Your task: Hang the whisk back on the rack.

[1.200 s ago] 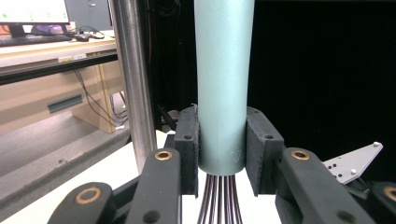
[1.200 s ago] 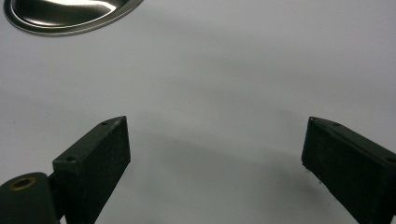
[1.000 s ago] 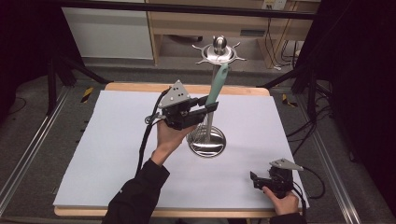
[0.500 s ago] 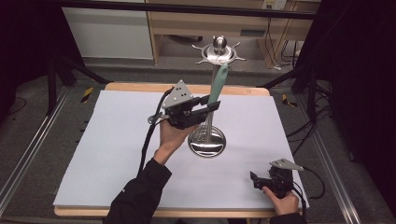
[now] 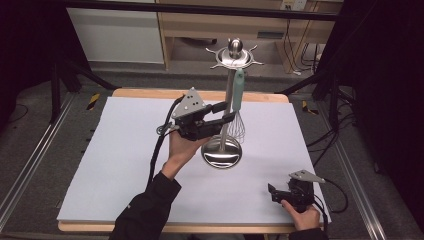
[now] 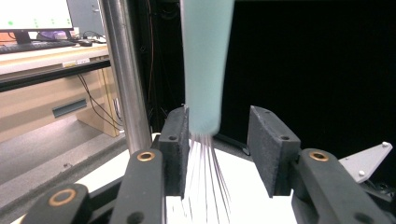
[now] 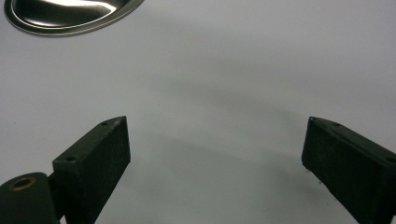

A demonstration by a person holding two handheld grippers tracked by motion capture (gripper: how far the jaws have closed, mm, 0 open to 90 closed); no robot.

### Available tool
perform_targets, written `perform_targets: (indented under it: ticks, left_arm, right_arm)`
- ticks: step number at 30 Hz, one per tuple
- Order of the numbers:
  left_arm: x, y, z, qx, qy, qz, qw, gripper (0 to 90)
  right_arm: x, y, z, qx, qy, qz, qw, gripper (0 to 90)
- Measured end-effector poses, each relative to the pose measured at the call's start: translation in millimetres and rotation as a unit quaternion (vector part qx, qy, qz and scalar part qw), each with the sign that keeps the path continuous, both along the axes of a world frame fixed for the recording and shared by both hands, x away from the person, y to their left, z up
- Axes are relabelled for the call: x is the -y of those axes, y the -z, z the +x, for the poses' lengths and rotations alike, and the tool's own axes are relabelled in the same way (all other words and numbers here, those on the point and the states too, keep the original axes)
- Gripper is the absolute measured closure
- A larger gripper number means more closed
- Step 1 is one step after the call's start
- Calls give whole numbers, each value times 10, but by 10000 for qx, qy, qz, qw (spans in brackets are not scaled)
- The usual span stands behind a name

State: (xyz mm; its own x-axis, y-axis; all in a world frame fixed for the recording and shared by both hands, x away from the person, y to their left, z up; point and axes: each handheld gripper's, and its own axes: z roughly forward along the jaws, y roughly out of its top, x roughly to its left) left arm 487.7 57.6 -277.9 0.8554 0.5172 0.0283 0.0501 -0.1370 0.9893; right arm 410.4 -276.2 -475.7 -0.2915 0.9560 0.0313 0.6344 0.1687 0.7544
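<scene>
High view: whisk (image 5: 238,100) hangs upright from the stand (image 5: 223,152), long axis vertical, between the just-parting jaws of the left claw (image 5: 226,112); the spread right claw (image 5: 274,193) rests well apart on the counter (image 5: 115,150).

No text, label, brand, number or sign can be read in any of the views. In the left gripper view a monitor (image 6: 35,14) at the upper left shows a pale screen with a few small green dots, too small and blurred to make out. On the wooden furniture (image 5: 220,30) behind the desk in the high view, a small pale label strip (image 5: 270,35) bears marks that are too tiny to read.
</scene>
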Motion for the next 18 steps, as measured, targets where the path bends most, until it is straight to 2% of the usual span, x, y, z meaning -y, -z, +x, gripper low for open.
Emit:
perform_targets:
  ticks: [8, 18]
  left_arm:
    - [-63, 99, -104, -133, 7, 255, 9996, 475]
    - [-255, 326, -290, -239, -116, 637, 9976, 392]
  right_arm:
    - [3, -3, -2, 0, 10, -18, 10000, 84]
    - [3, -7, -9, -7, 31, 1, 10000, 84]
